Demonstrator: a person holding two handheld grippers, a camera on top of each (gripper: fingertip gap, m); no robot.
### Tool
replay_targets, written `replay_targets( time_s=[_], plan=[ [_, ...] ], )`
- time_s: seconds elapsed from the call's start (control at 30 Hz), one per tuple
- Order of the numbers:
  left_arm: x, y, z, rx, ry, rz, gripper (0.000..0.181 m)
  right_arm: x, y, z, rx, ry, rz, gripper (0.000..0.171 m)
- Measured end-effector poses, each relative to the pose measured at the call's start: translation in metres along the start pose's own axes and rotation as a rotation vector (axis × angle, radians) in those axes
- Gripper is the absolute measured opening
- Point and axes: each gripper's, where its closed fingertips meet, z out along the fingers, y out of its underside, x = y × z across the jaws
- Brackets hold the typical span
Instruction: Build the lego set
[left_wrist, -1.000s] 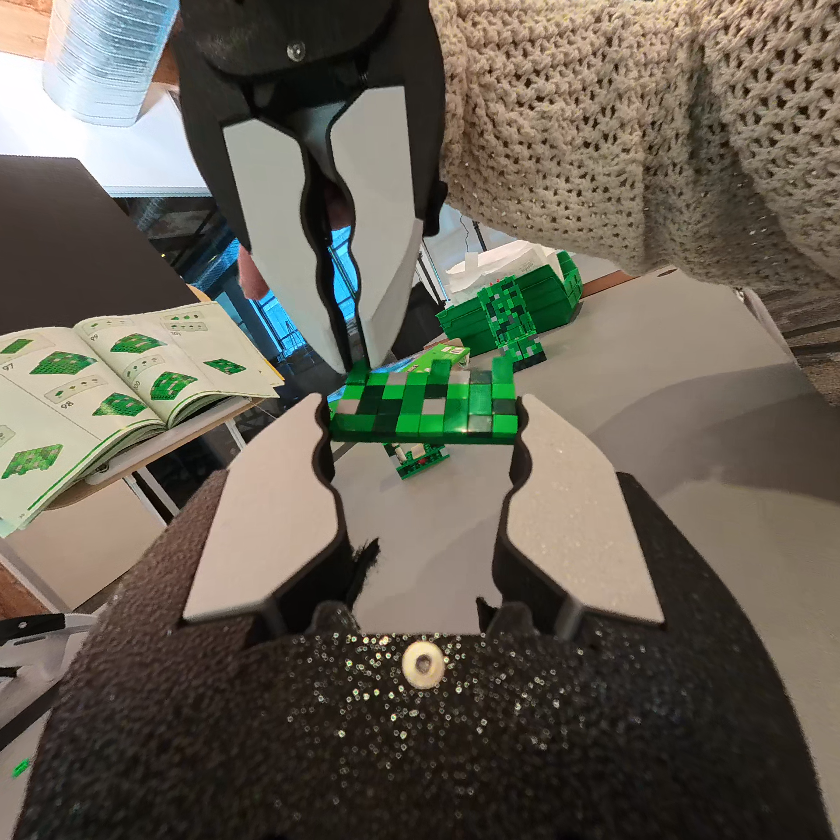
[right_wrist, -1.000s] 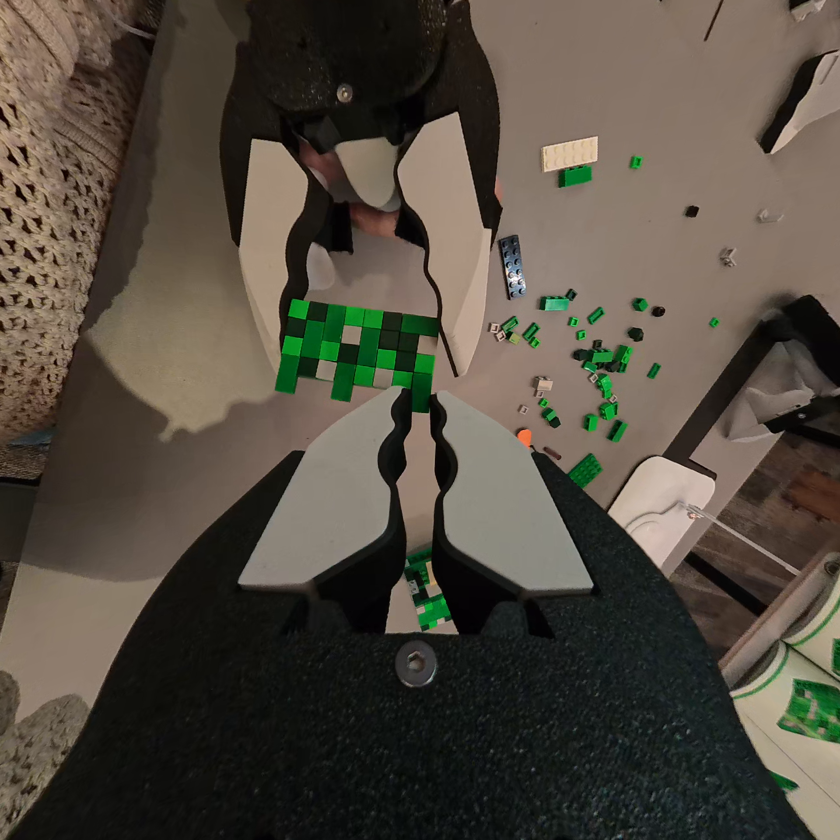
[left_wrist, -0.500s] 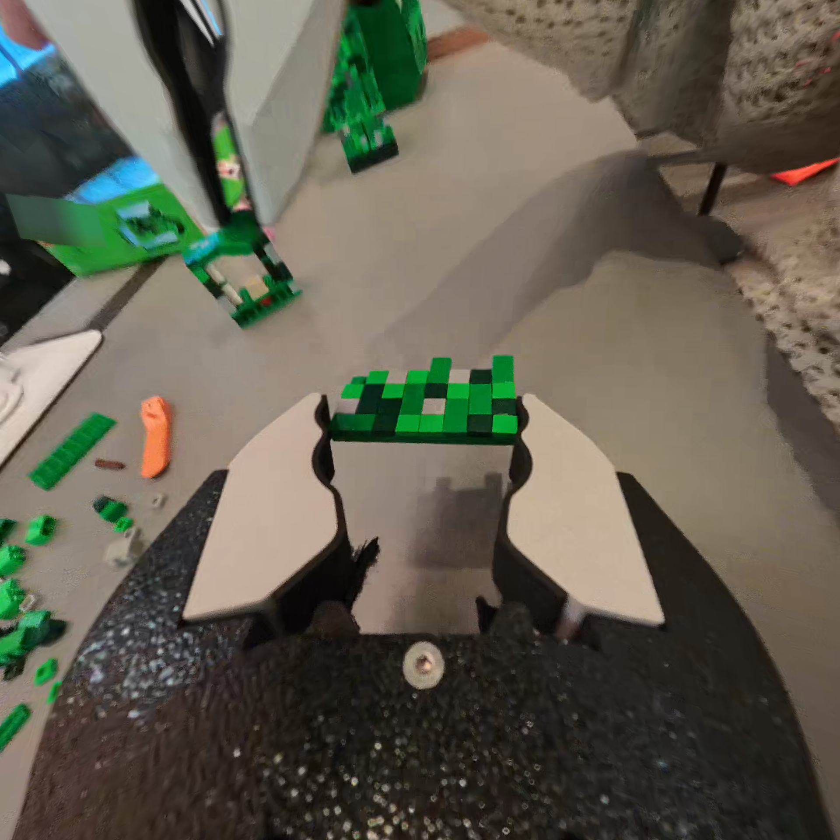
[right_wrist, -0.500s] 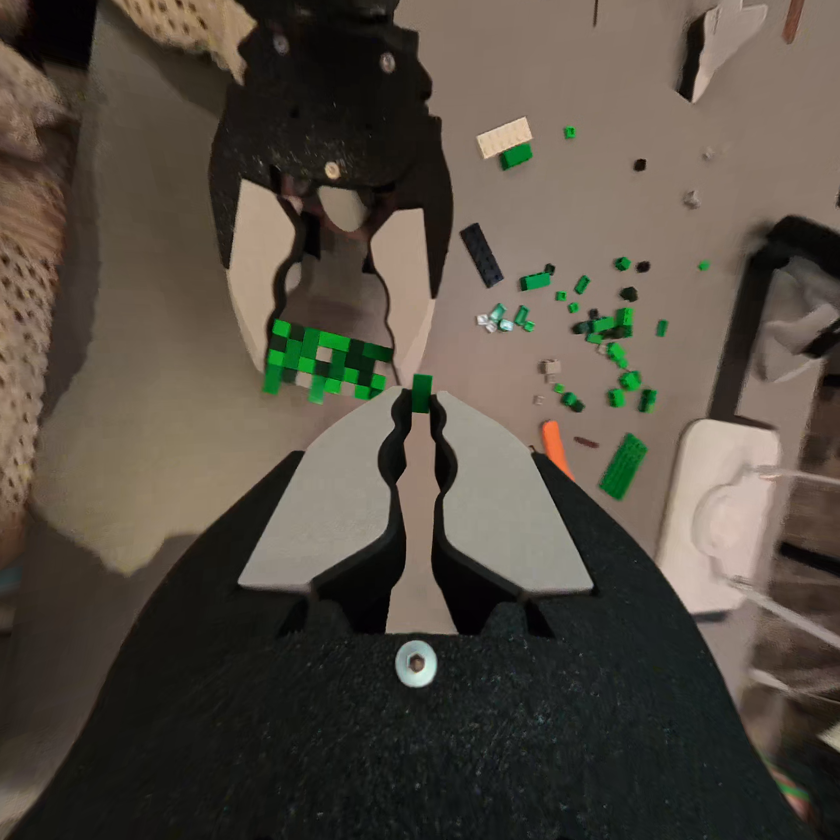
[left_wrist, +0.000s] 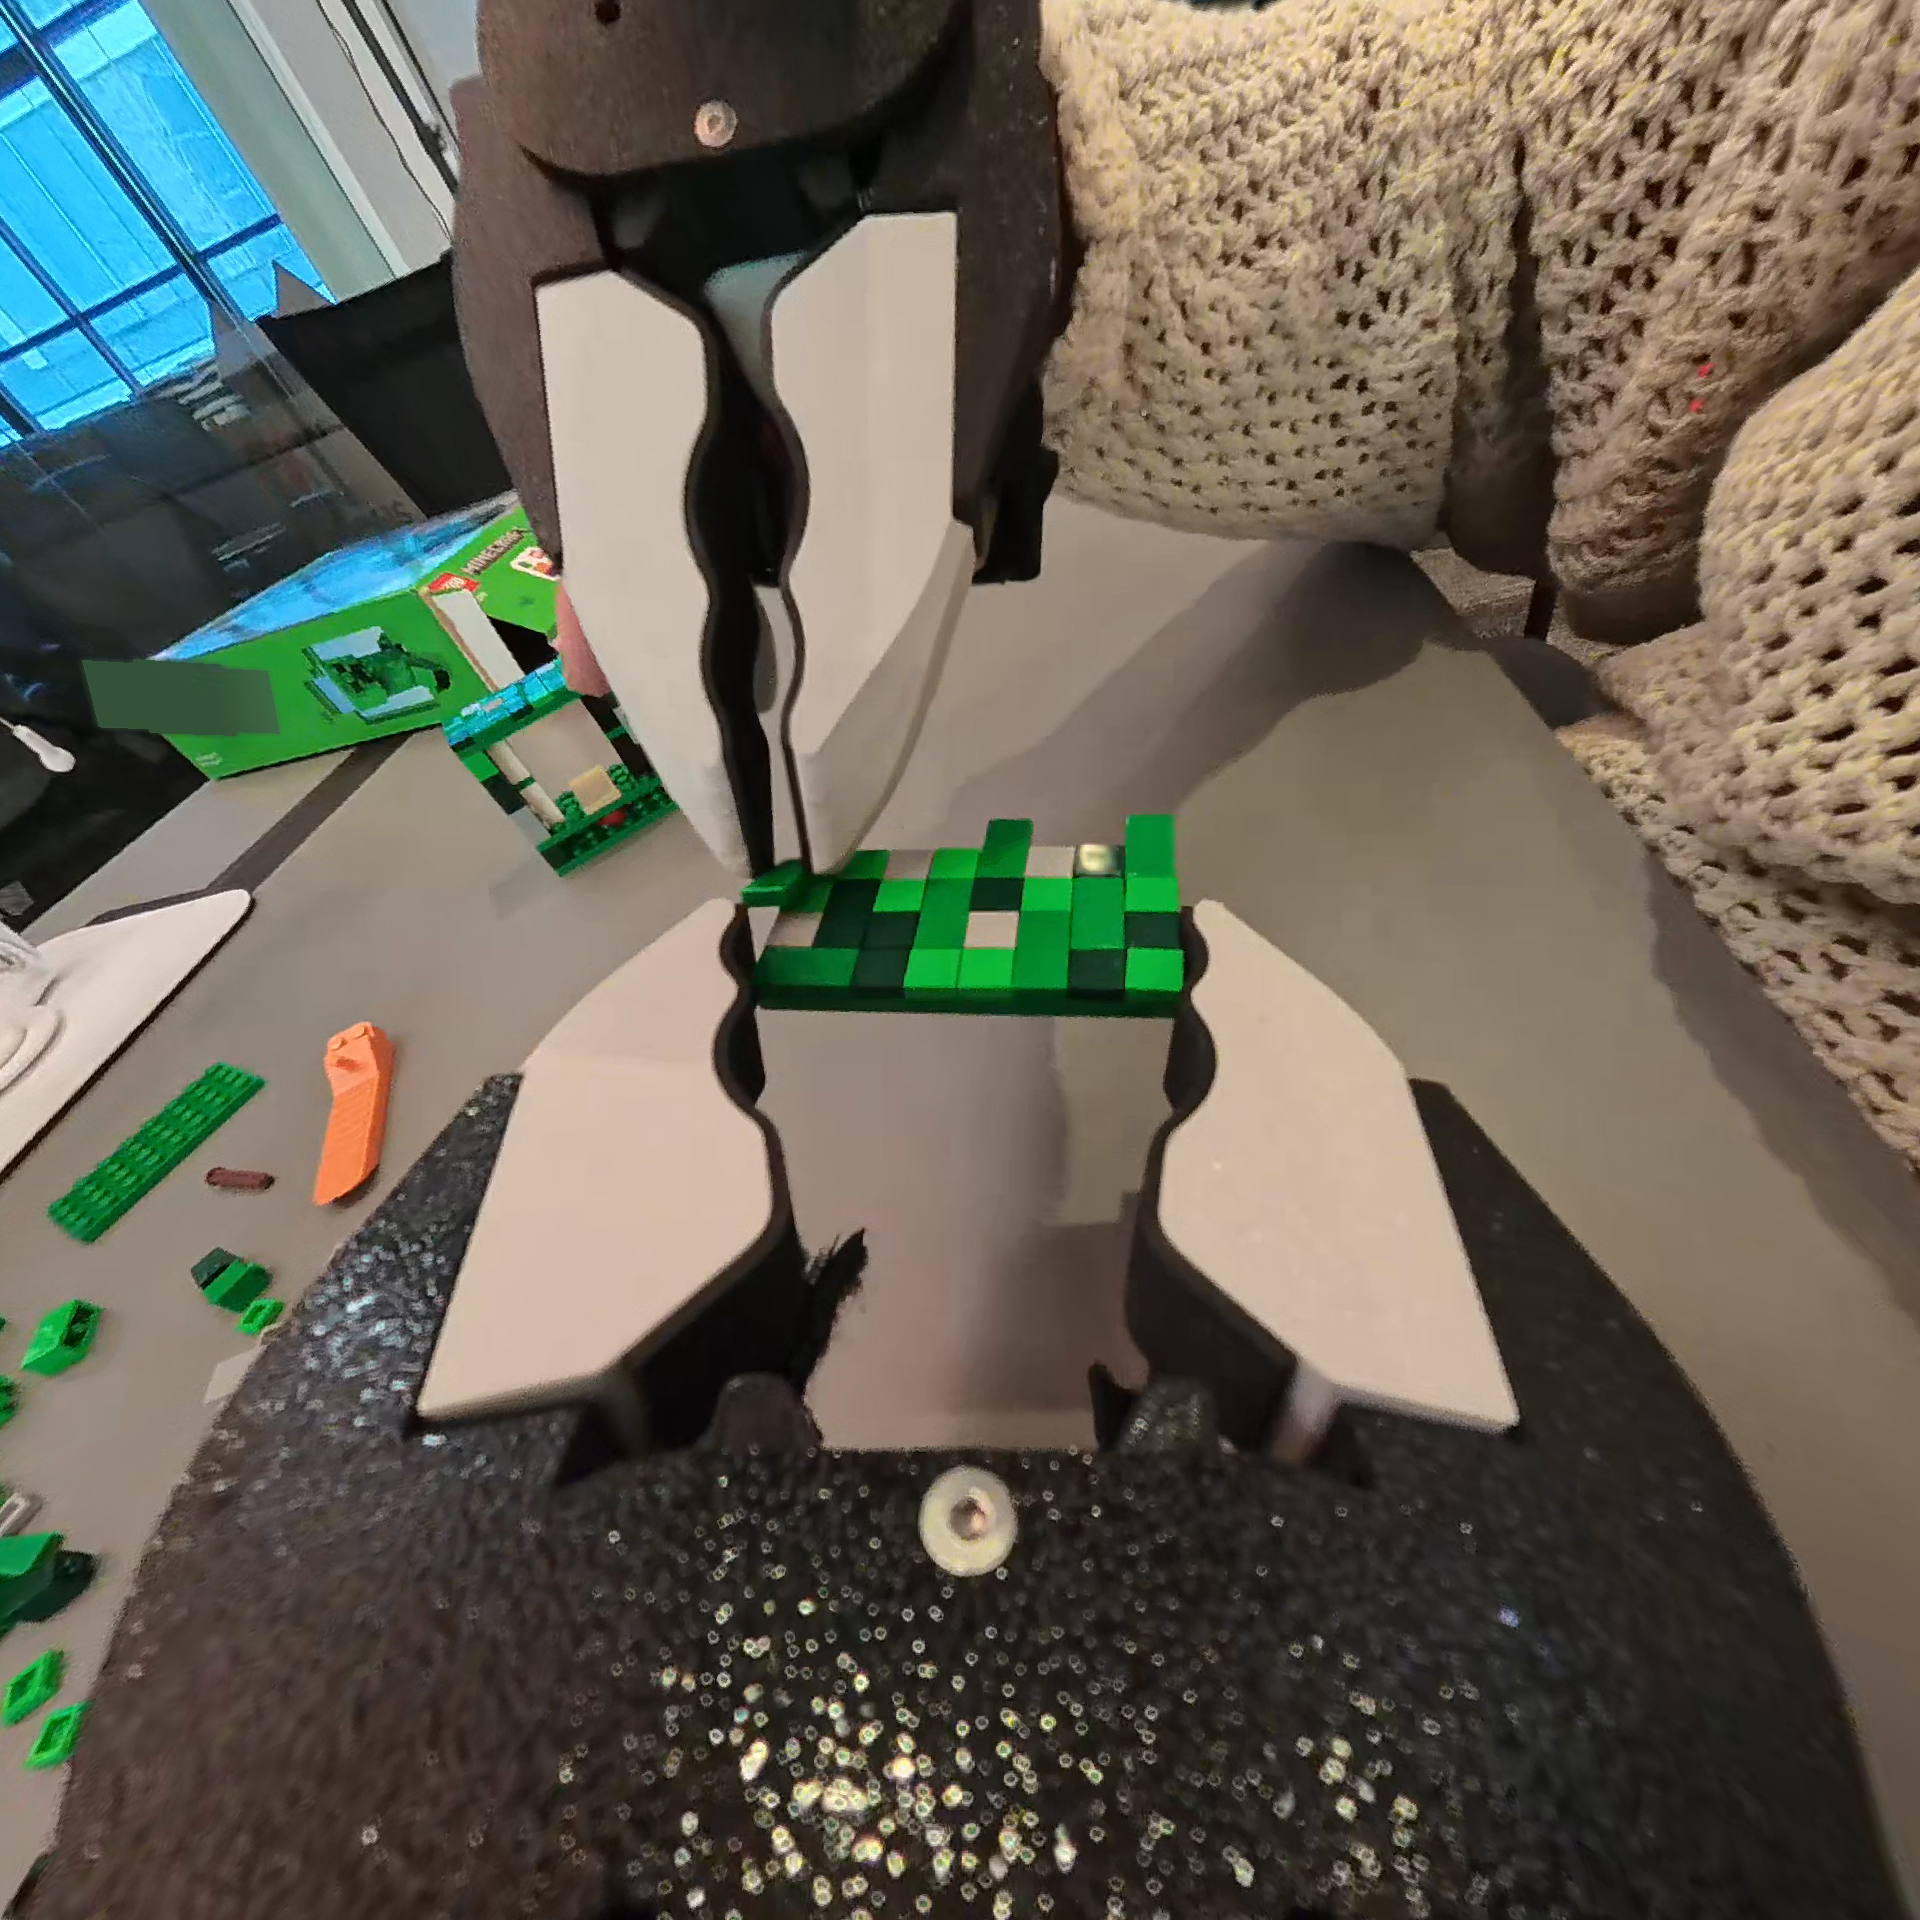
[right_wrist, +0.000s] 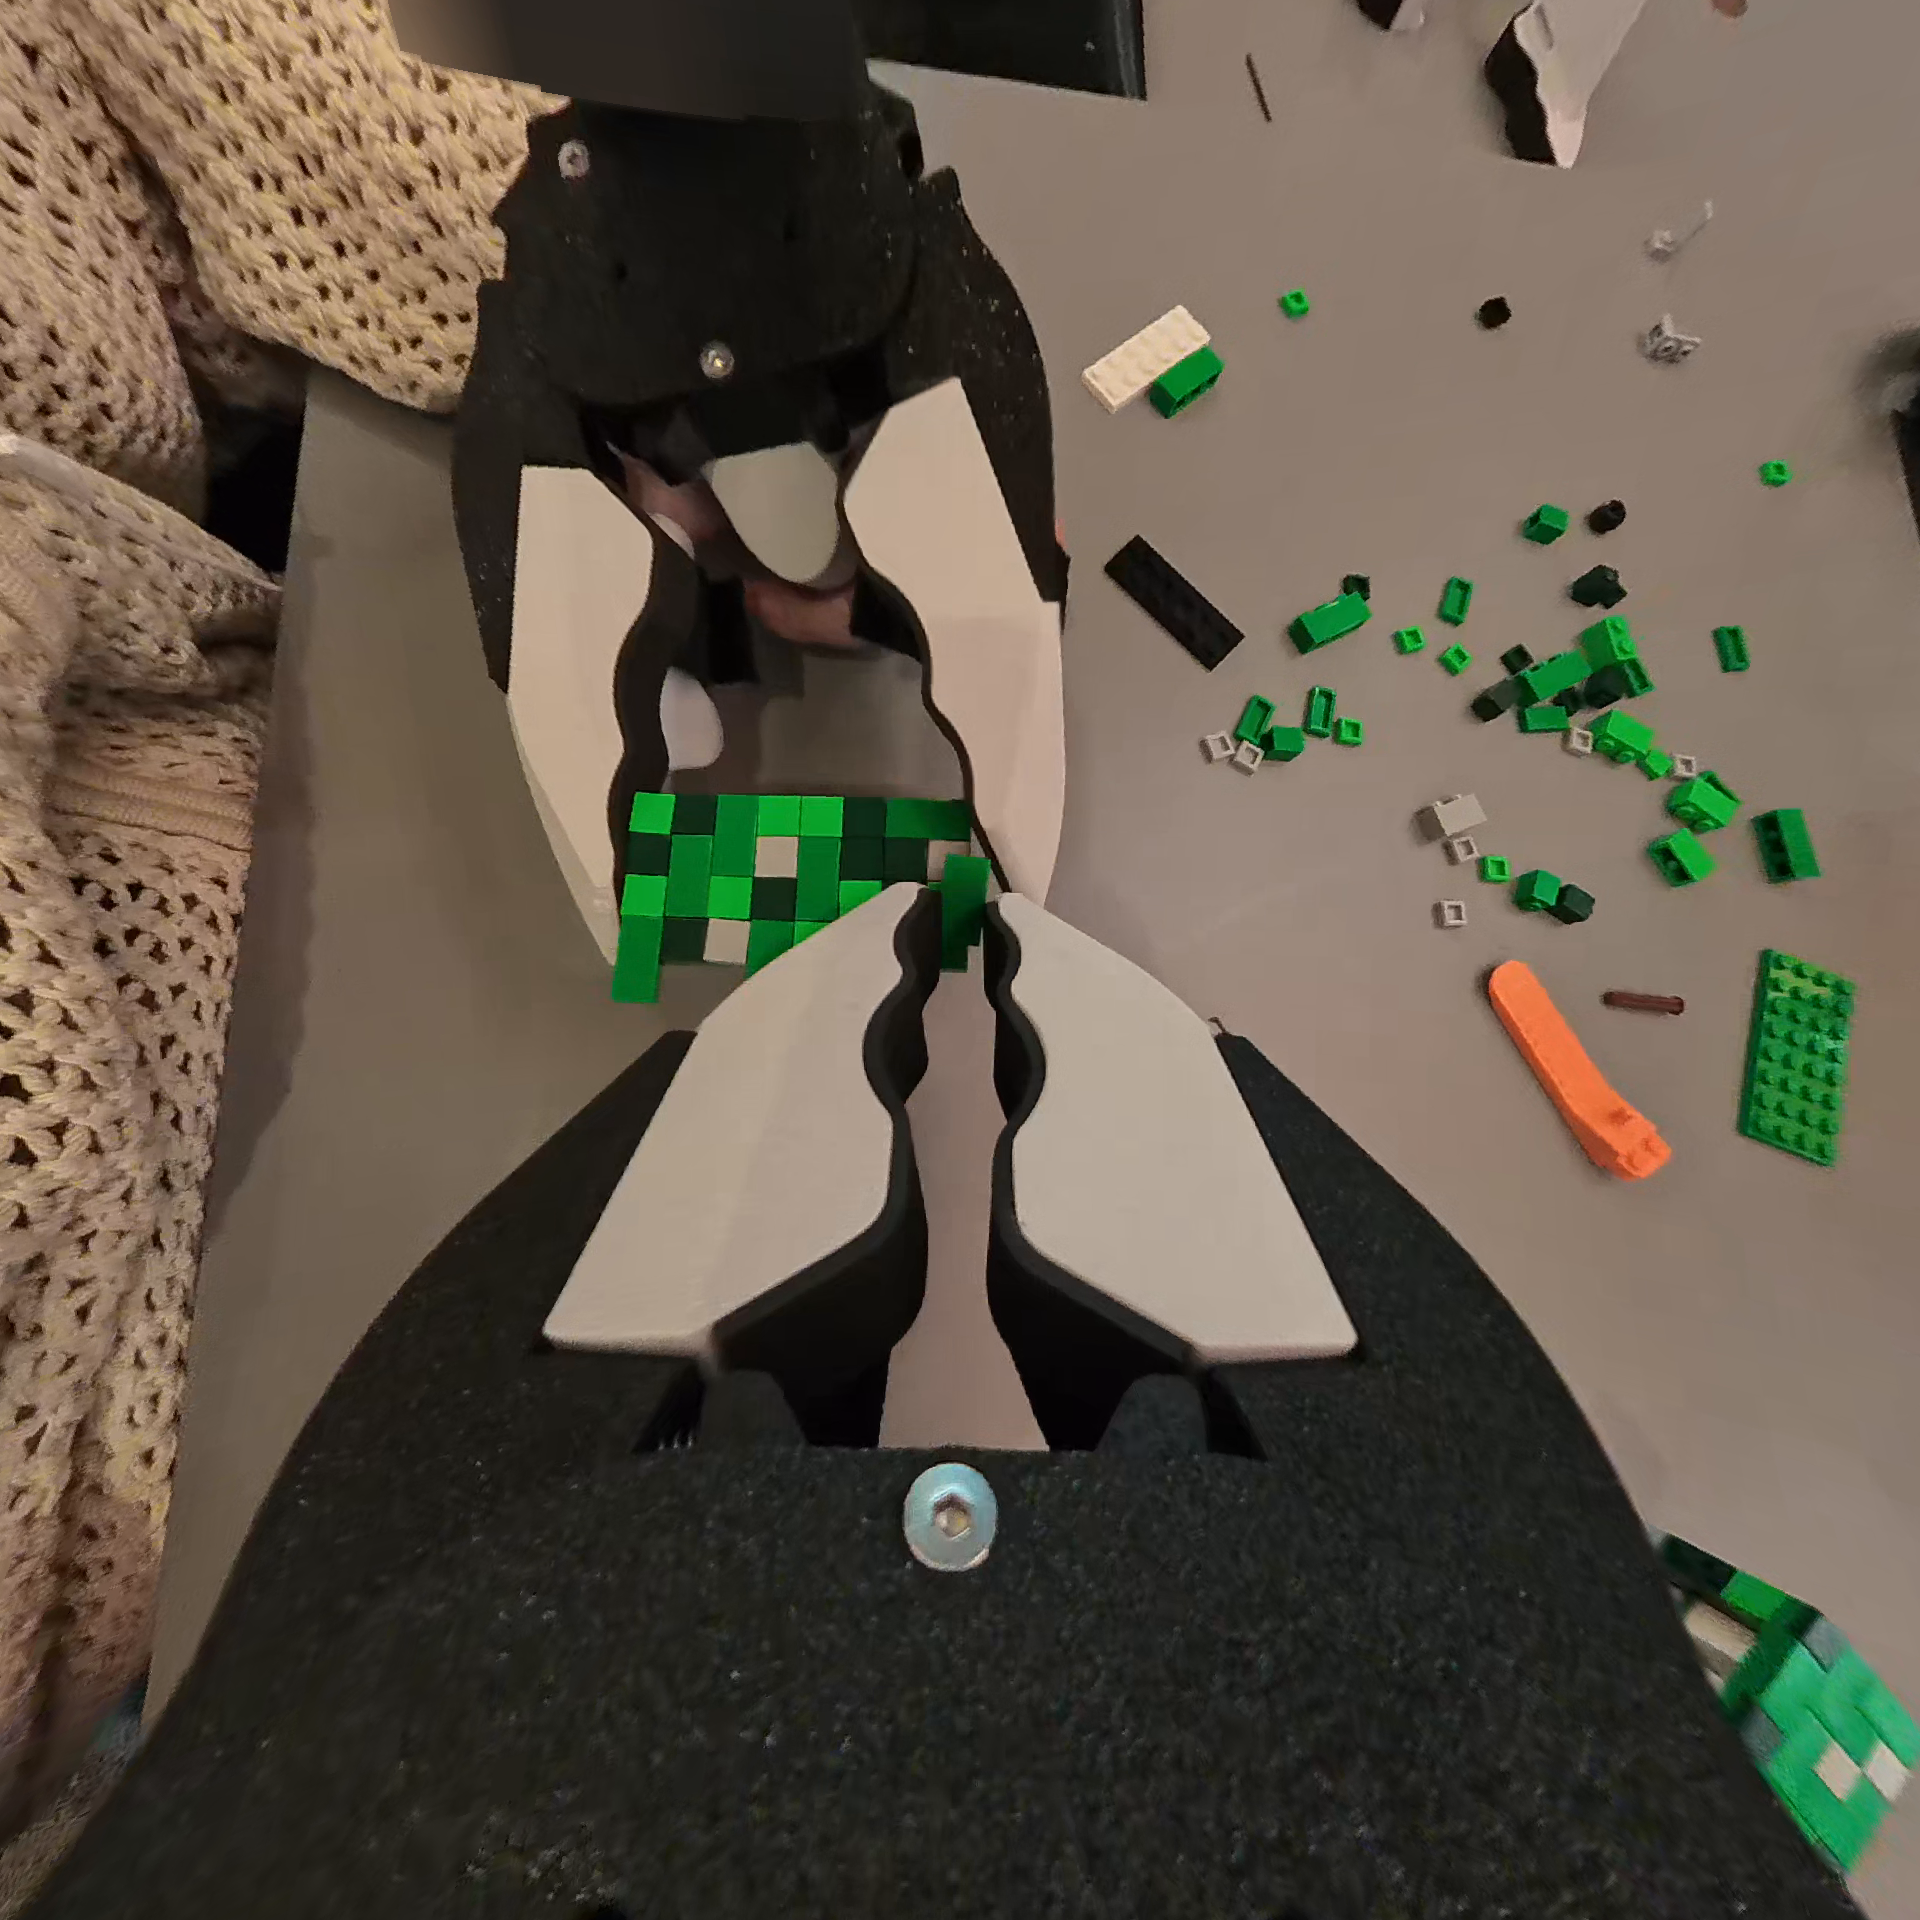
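A flat panel of green, dark green and grey tiles (left_wrist: 966, 935) is gripped by its two side edges in my left gripper (left_wrist: 961, 925), a little above the grey table (left_wrist: 1351, 790). My right gripper (left_wrist: 774, 857) comes down from above. It is shut on a small green piece (left_wrist: 774, 883), which is at the panel's far left corner. In the right wrist view the right gripper (right_wrist: 958, 904) holds the green piece (right_wrist: 964, 914) against the panel (right_wrist: 727, 862), and the left gripper (right_wrist: 810, 894) faces it.
Loose green, grey and black bricks (right_wrist: 1590, 707) lie scattered to the right. Near them are an orange brick separator (right_wrist: 1569, 1070), a green plate (right_wrist: 1797, 1060), a black plate (right_wrist: 1172, 603) and a white brick (right_wrist: 1143, 358). A green box (left_wrist: 343, 665) and a small build (left_wrist: 566, 769) stand farther back. Knitted sleeves (left_wrist: 1455, 312) are close by. The black plate (right_wrist: 1172, 603) is about 15 cm from both grippers' fingertips.
Half a second ago the right gripper was a little away from the panel with the green piece. Now the piece is at the panel's corner. The left gripper still holds the panel.
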Motion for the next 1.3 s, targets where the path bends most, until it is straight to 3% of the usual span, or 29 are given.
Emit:
replay_targets(
  time_s=[0.13, 0.33, 0.53, 0.67, 0.77, 0.9, 1.1, 1.3],
  plan=[
    [0.002, -0.002, -0.001, 0.011, 0.014, -0.009, 0.076, -0.004, -0.003, 0.0, -0.026, -0.013, -0.01, 0.009],
    [0.001, -0.006, -0.004, 0.032, 0.024, -0.039, 0.076, -0.013, -0.011, -0.011, 0.008, 0.007, -0.156, 0.033],
    [0.004, -0.028, -0.02, 0.177, 0.181, -0.245, 0.076, -0.019, -0.02, -0.03, 0.139, 0.276, -0.578, 0.046],
    [0.012, -0.041, -0.033, 0.254, 0.33, -0.346, 0.076, -0.026, -0.024, -0.022, 0.161, 0.4, -0.683, 0.05],
    [0.016, -0.045, -0.037, 0.266, 0.364, -0.34, 0.076, -0.033, -0.032, -0.015, 0.205, 0.419, -0.675, 0.049],
    [0.02, -0.043, -0.035, 0.246, 0.371, -0.325, 0.076, -0.031, -0.043, -0.011, 0.243, 0.509, -0.694, 0.032],
    [0.022, -0.039, -0.031, 0.215, 0.369, -0.324, 0.076, -0.024, -0.036, 0.0, 0.143, 0.596, -0.748, 0.026],
    [0.034, -0.043, -0.036, 0.232, 0.459, -0.322, 0.076, -0.034, -0.036, -0.001, 0.187, 0.535, -0.768, 0.013]
  ],
)
